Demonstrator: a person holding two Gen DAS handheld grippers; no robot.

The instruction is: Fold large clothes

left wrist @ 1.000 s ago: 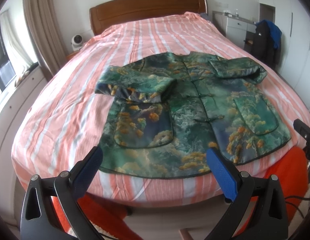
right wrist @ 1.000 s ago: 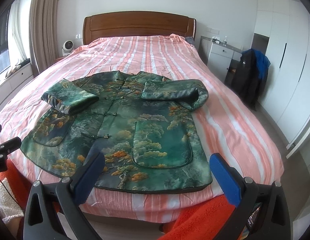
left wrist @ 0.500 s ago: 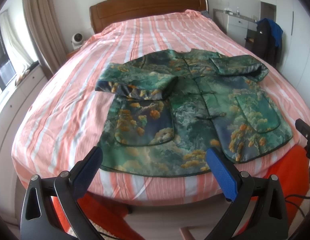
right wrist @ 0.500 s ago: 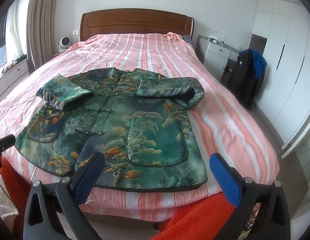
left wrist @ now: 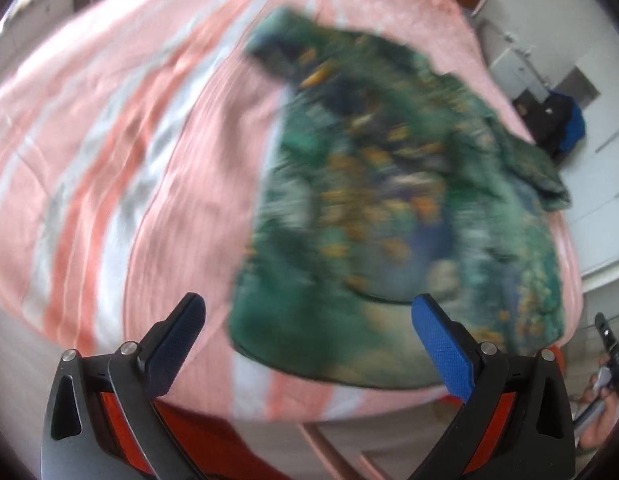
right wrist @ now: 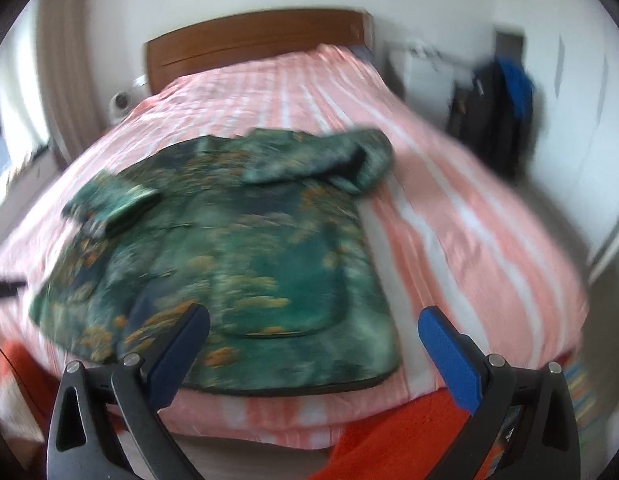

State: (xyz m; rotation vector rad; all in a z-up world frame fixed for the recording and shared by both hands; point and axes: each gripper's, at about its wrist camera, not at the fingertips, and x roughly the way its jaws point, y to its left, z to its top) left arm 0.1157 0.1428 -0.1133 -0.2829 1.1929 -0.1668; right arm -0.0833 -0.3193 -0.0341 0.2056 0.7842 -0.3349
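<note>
A green patterned jacket (left wrist: 389,208) with orange and white print lies flat on the striped bed (left wrist: 129,160), both sleeves folded in over the front. My left gripper (left wrist: 309,320) is open and empty, just short of the jacket's lower left hem corner. My right gripper (right wrist: 313,328) is open and empty, above the bed's near edge at the jacket's (right wrist: 237,256) lower right hem. Both views are motion-blurred. The right gripper's tip shows at the right edge of the left wrist view (left wrist: 607,340).
The pink, white and grey striped bedcover (right wrist: 449,208) fills the bed up to a wooden headboard (right wrist: 253,44). A red blanket (right wrist: 389,436) hangs at the bed's near edge. A dark and blue garment (right wrist: 497,108) hangs at the right by white cupboards. A small fan (right wrist: 121,102) stands at the left of the headboard.
Both grippers have moved in toward the jacket's hem. The left wrist view has swung to the left side of the bed and tilted; both views are now blurred. The jacket lies as before.
</note>
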